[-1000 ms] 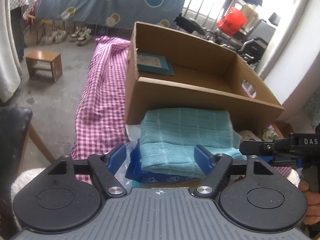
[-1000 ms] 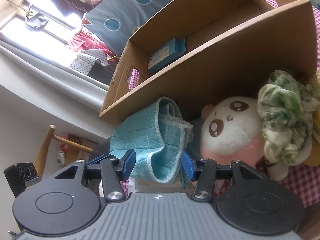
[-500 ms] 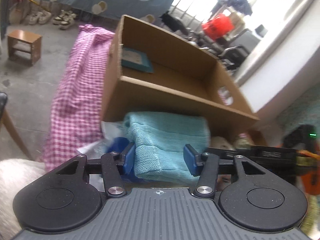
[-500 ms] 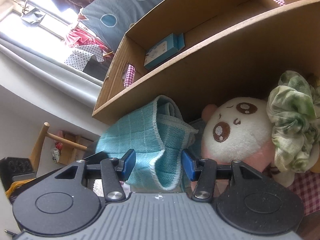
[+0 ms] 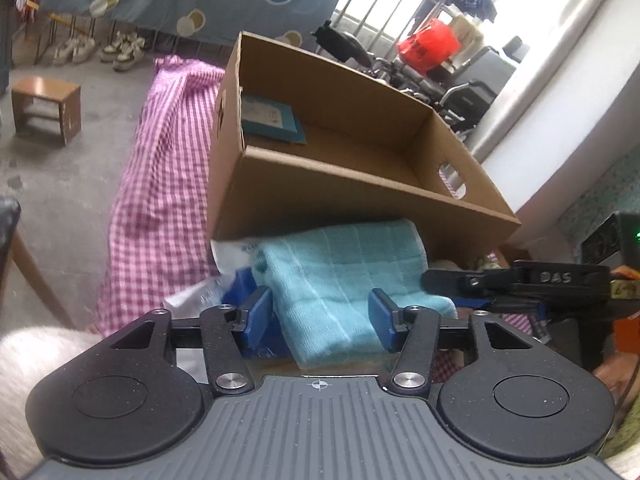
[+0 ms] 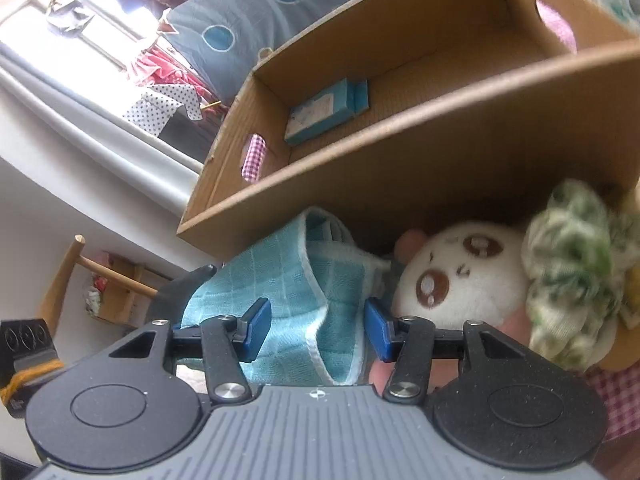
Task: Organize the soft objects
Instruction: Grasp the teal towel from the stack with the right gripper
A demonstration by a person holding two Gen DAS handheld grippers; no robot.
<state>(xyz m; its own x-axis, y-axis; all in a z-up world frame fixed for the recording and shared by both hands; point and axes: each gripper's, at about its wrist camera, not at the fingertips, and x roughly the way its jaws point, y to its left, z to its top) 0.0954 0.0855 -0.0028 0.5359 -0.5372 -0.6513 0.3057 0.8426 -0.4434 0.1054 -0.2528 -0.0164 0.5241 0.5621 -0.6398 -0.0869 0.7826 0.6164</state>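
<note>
Left gripper (image 5: 320, 318) jaws narrowed, then eased; both grippers pinch one teal towel (image 5: 344, 276).

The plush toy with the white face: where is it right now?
In the right wrist view the plush toy lies right of centre, against the cardboard box's near wall, between the folded teal towel and a green-and-white scrunchie.

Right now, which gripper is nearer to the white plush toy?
Right. The right gripper is just beside the plush toy; the left gripper is farther, across the teal towel.
</note>
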